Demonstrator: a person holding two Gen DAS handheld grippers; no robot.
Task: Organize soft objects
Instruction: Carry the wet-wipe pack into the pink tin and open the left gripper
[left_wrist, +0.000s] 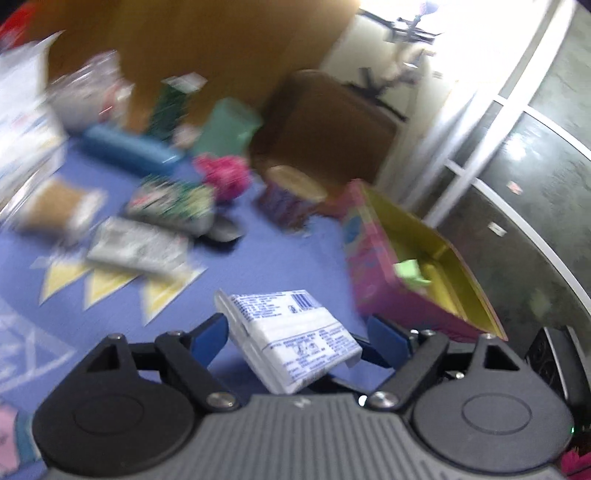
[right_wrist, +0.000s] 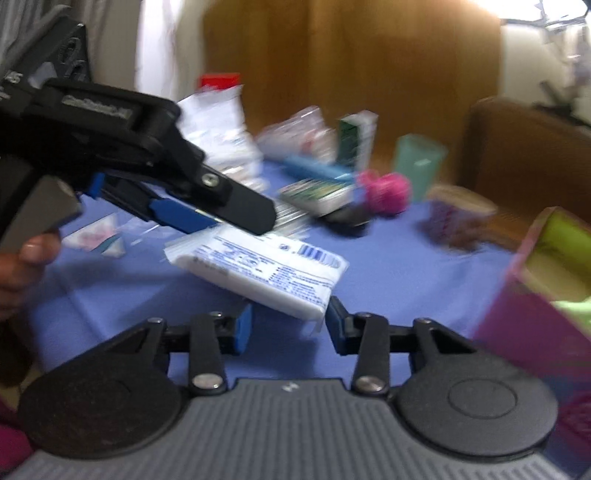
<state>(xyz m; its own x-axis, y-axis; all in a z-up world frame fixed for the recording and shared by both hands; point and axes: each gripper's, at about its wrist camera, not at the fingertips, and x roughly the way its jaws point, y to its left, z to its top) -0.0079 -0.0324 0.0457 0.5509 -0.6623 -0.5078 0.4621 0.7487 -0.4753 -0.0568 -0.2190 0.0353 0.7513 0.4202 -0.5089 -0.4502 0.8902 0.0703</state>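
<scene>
A white tissue packet (left_wrist: 295, 343) with blue print hangs tilted above the blue tablecloth (left_wrist: 266, 258). My left gripper (left_wrist: 299, 332) is shut on it, a blue pad at each end. In the right wrist view the left gripper (right_wrist: 236, 218) reaches in from the upper left, a hand (right_wrist: 26, 258) on its handle, and carries the packet (right_wrist: 266, 266). My right gripper (right_wrist: 290, 325) is open below it. The packet's lower corner dips between its fingertips and meets the right pad, while cloth shows beside the left pad. A pink box (left_wrist: 373, 273) with a yellow inside holds a green soft piece (left_wrist: 410, 273).
Blurred clutter fills the far half of the table: a pink fluffy ball (left_wrist: 225, 173), a teal cup (left_wrist: 229, 129), a blue case (left_wrist: 129, 147), and several packets and cartons. A brown chair (left_wrist: 325, 122) stands behind. The pink box (right_wrist: 517, 325) sits at the table's right edge.
</scene>
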